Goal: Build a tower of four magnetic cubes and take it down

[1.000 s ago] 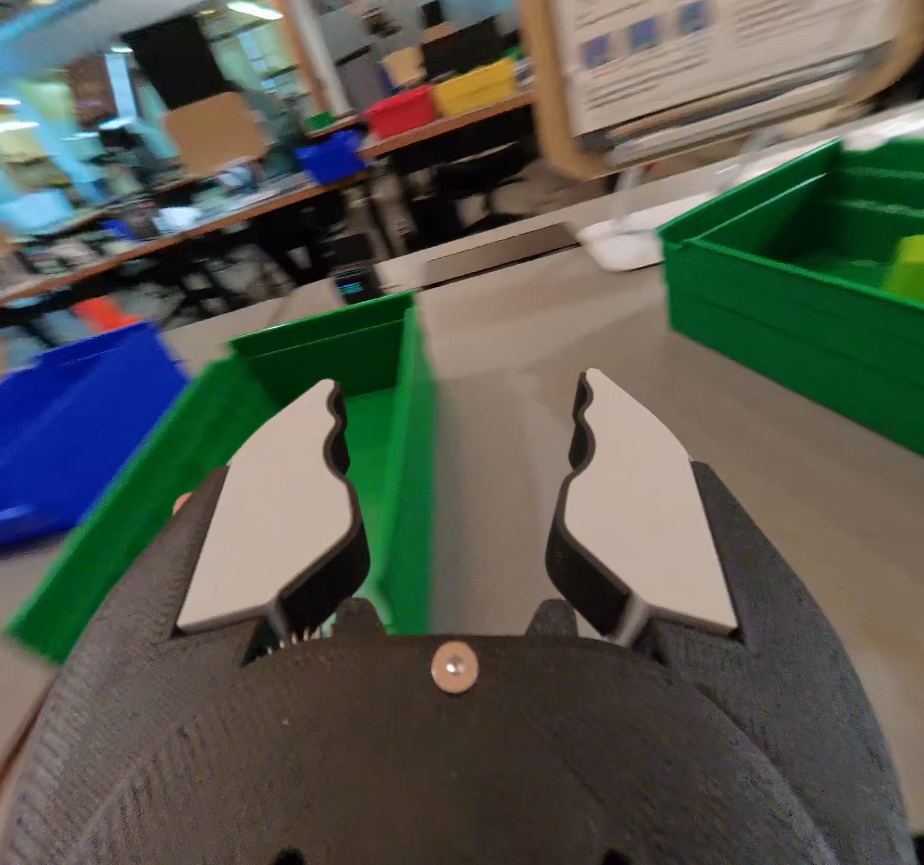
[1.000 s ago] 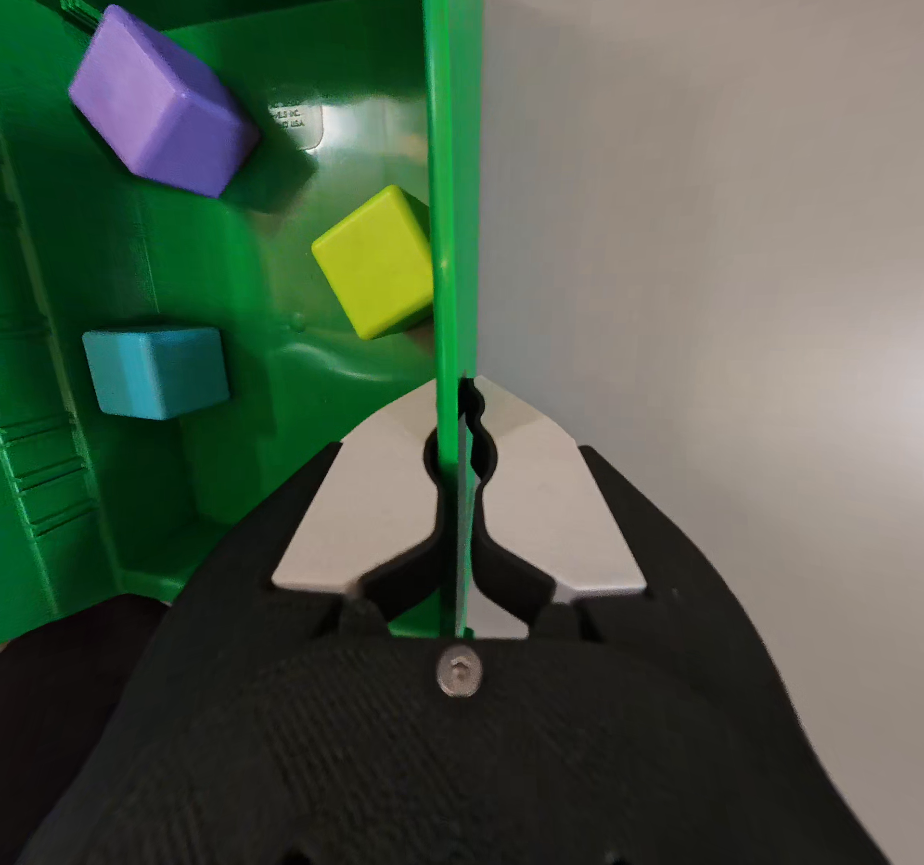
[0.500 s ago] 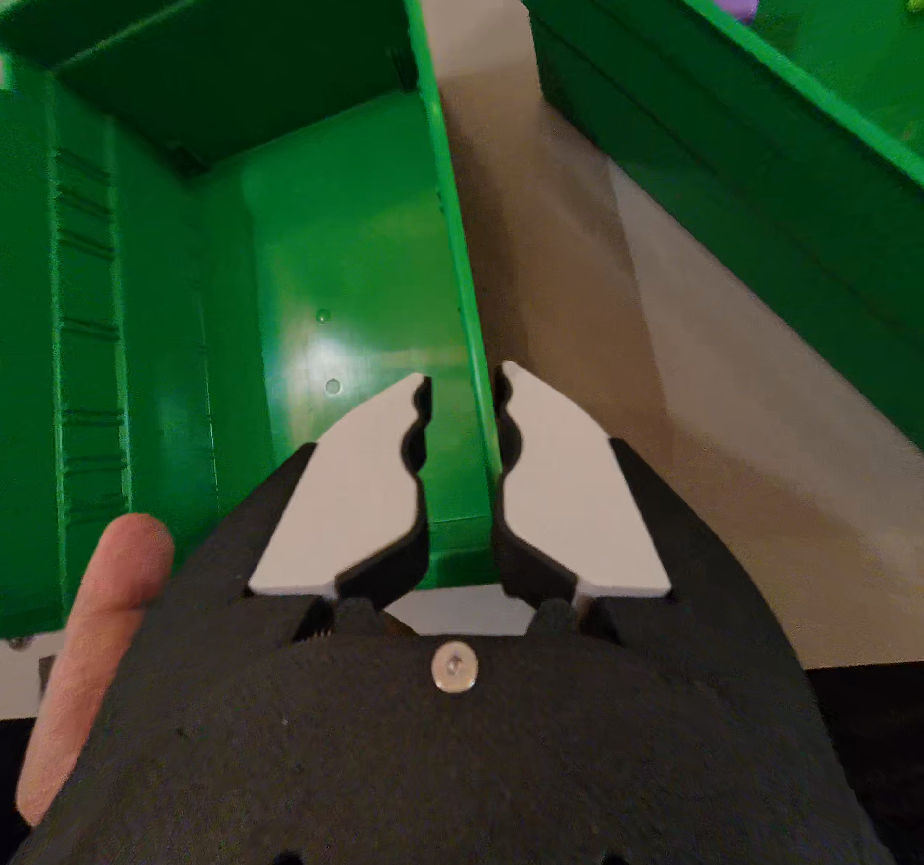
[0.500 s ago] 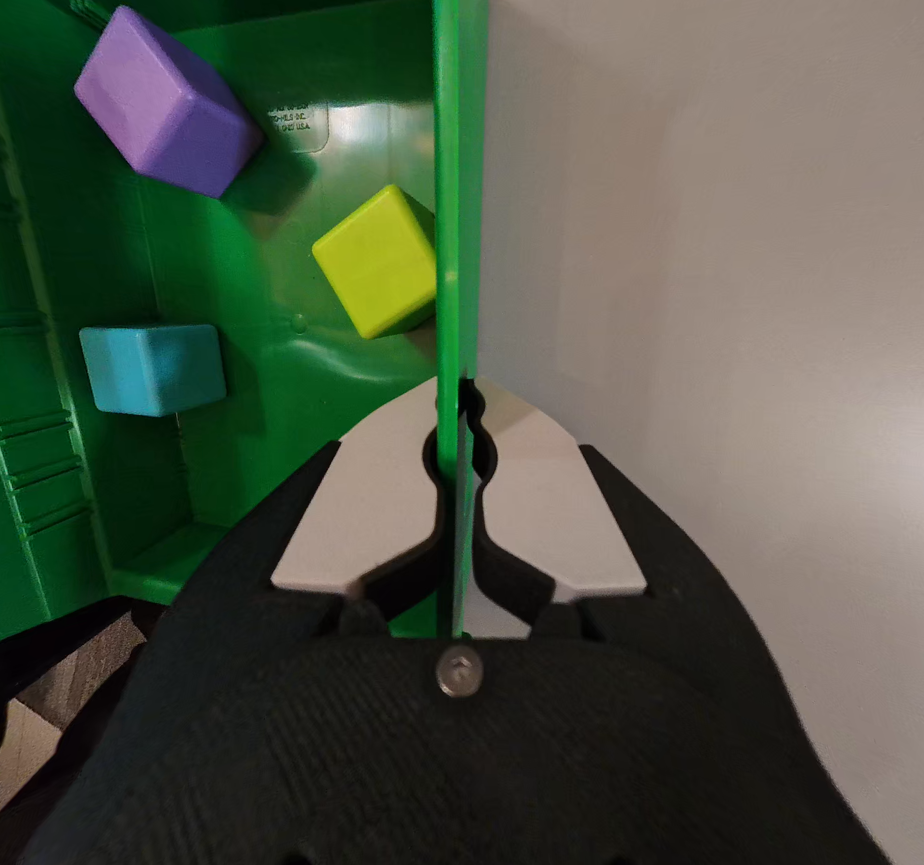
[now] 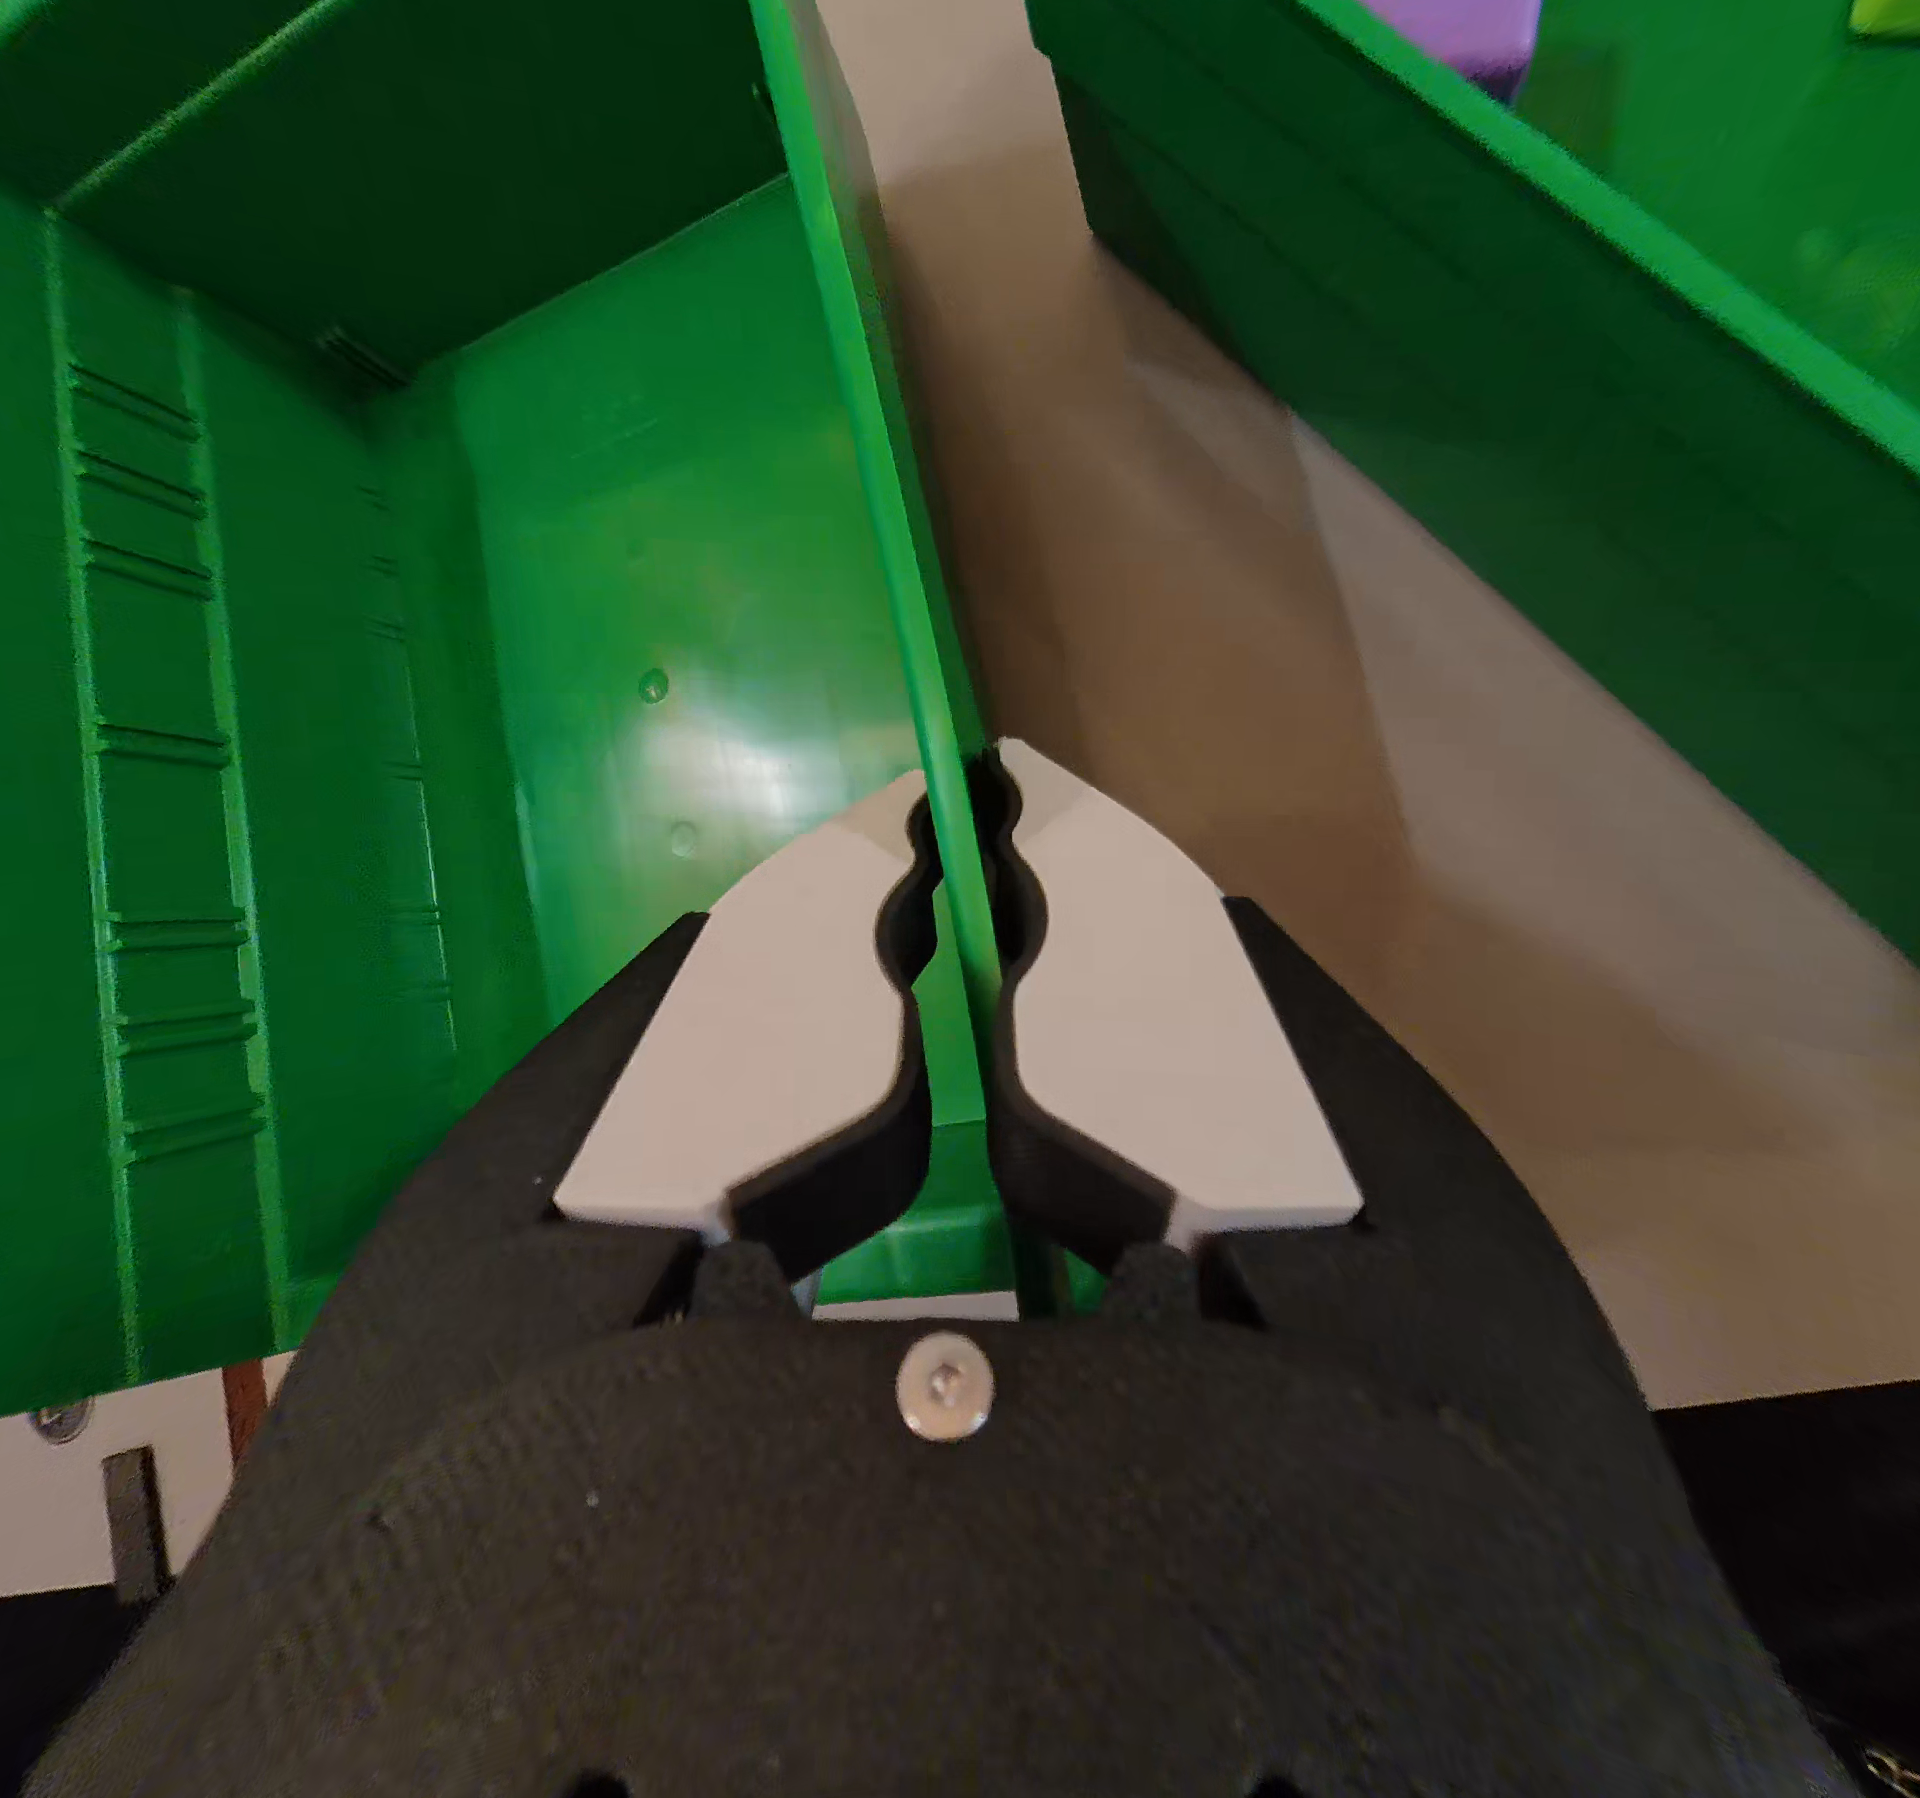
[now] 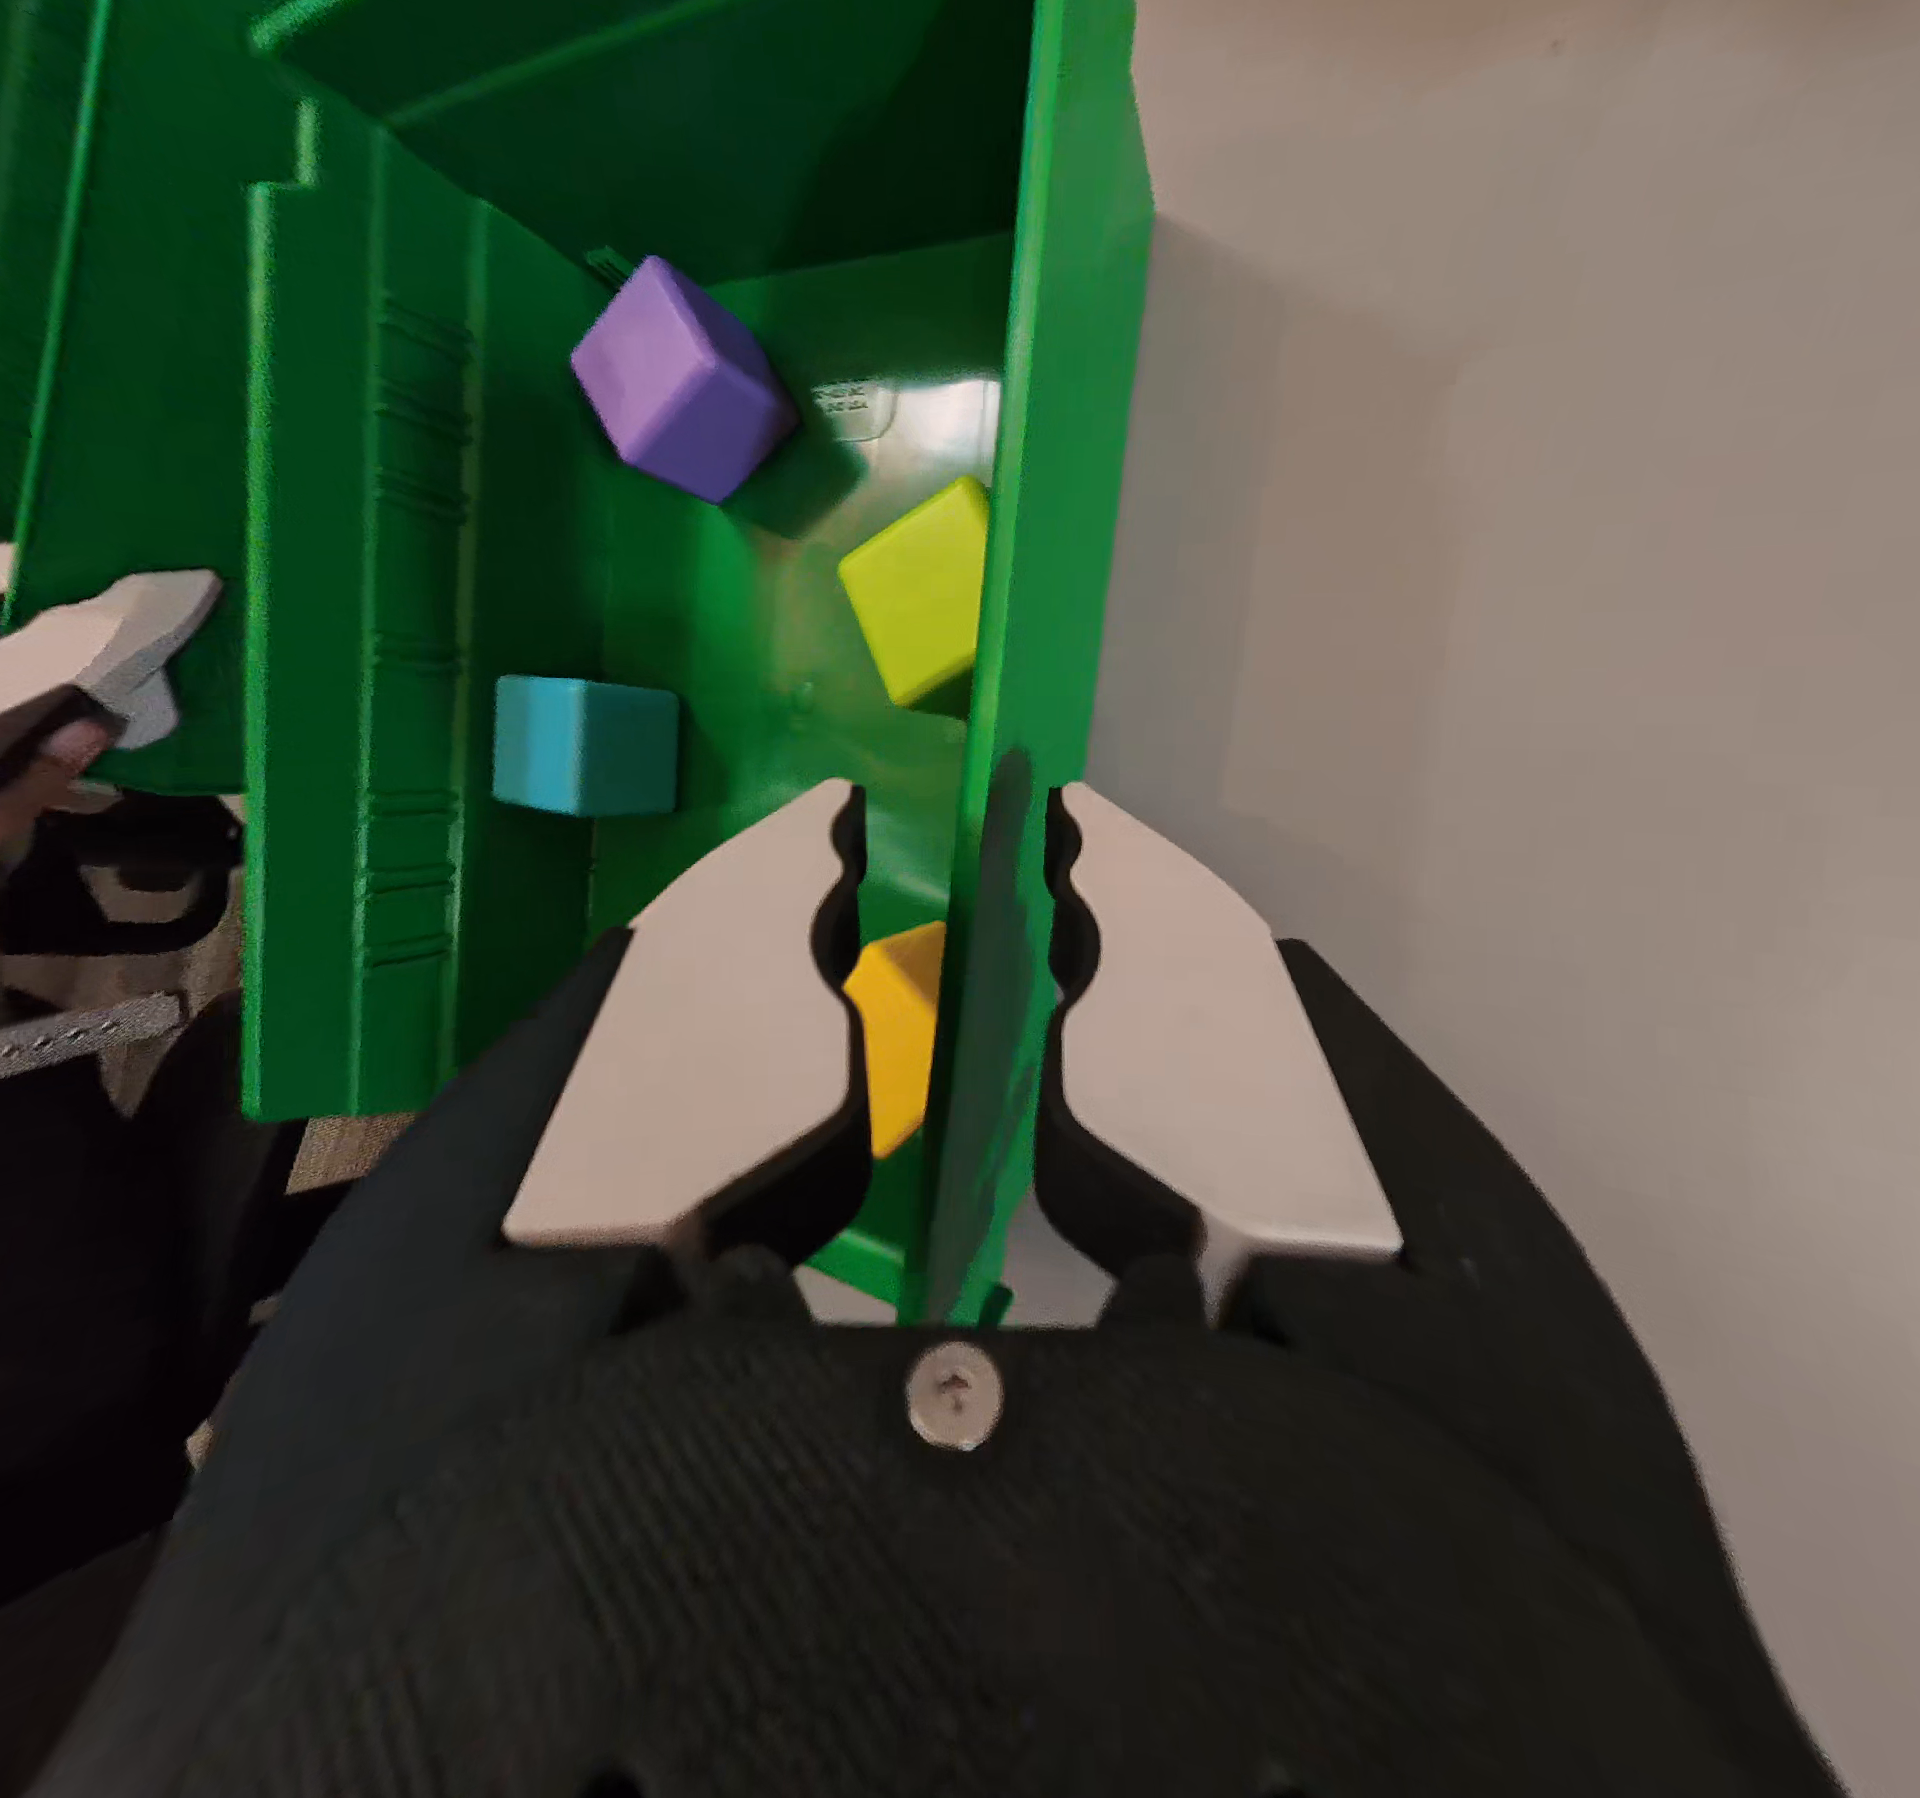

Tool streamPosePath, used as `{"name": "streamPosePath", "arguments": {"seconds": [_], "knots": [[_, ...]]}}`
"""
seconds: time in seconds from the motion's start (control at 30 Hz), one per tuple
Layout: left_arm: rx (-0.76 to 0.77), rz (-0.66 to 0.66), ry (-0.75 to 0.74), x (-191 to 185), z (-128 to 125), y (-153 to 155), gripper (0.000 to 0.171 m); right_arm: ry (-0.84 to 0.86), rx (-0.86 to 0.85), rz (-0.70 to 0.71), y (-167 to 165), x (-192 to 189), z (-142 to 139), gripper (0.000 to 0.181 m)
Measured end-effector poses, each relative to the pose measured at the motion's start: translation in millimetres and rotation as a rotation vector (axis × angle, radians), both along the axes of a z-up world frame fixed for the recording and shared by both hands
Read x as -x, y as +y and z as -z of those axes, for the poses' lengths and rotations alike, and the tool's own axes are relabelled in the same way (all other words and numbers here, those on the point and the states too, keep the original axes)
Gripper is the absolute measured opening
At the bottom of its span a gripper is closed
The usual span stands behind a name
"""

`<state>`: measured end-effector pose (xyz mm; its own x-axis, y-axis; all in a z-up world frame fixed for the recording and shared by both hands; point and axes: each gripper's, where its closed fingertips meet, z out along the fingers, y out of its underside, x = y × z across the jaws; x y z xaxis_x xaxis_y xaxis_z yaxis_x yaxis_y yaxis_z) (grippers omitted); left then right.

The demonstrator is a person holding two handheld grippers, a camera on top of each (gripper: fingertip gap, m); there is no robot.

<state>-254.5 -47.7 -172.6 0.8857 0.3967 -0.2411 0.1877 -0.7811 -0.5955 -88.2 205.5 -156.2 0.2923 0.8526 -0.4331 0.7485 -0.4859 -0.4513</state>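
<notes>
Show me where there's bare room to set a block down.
Free: the floor of the empty green bin; the table strip between the bins; the table right of the block bin. Crowded: that bin, with purple cube, lime cube, teal cube, yellow cube.

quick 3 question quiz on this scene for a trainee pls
1. True or false: the left claw is shut on a side wall of the empty green bin.
2. How many cubes show in the cube bin in the right wrist view? A two, B four, C six.
3. Fill in: the right claw is ____, one jaw on each side of the cube bin's wall.

Key
1. True.
2. B: purple cube, lime cube, teal cube, yellow cube.
3. open
</notes>
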Motion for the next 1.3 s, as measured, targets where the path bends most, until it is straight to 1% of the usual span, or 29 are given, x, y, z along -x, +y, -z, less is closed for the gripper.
{"name": "streamPosePath", "arguments": {"seconds": [0.1,0.17,0.2,0.23,0.37,0.47,0.67,0.73,0.8,0.93,1.03,1.13,1.3], "knots": [[-0.045,-0.007,0.008,1.8,-9.6,-0.9,0.009,0.039,0.015,-0.03,-2.7,-13.1,-8.5,0.032],[-0.059,-0.016,0.027,4.1,-13.5,-1.8,0.009,0.03,0.041,-0.061,-9.3,-23.1,-5.9,0.029],[-0.064,-0.021,0.047,6.2,-16.2,-2.2,0.01,0.021,0.041,-0.072,-11.8,-26.9,-3.1,0.018],[-0.062,-0.023,0.054,6.9,-17.8,-3.0,0.01,0.022,0.012,-0.069,-10.5,-28.6,-0.8,0.011],[-0.059,-0.027,0.047,4.0,-23.9,-6.8,0.01,0.044,-0.113,-0.085,-9.8,-27.5,-0.7,0.009],[-0.077,-0.031,0.071,2.9,-36.6,-10.8,0.01,0.066,-0.139,-0.03,-9.5,-23.5,-0.9,0.007],[-0.093,-0.077,0.138,7.9,-83.1,-35.2,0.009,0.152,-0.101,0.138,-15.4,-2.1,-2.3,0.007],[-0.106,-0.092,0.145,7.9,-97.5,-46.0,0.009,0.173,-0.11,0.16,-26.2,3.1,-2.6,0.007],[-0.114,-0.095,0.155,6.0,-107.6,-55.4,0.009,0.178,-0.115,0.124,-43.3,4.9,-2.6,0.008],[-0.139,-0.084,0.169,2.9,-119.1,-67.3,0.009,0.149,-0.051,0.029,-79.4,5.1,-2.4,0.012],[-0.159,-0.07,0.148,11.7,-127.3,-70.9,0.01,0.125,-0.046,0.024,-92.0,13.3,-2.8,0.013],[-0.166,-0.064,0.125,24.1,-137.2,-74.6,0.01,0.154,-0.028,0.038,-103.7,33.3,-3.1,0.012],[-0.159,-0.049,0.161,31.1,-151.5,-80.5,0.01,0.296,0.054,0.135,-127.8,84.5,-5.7,0.013]]}}
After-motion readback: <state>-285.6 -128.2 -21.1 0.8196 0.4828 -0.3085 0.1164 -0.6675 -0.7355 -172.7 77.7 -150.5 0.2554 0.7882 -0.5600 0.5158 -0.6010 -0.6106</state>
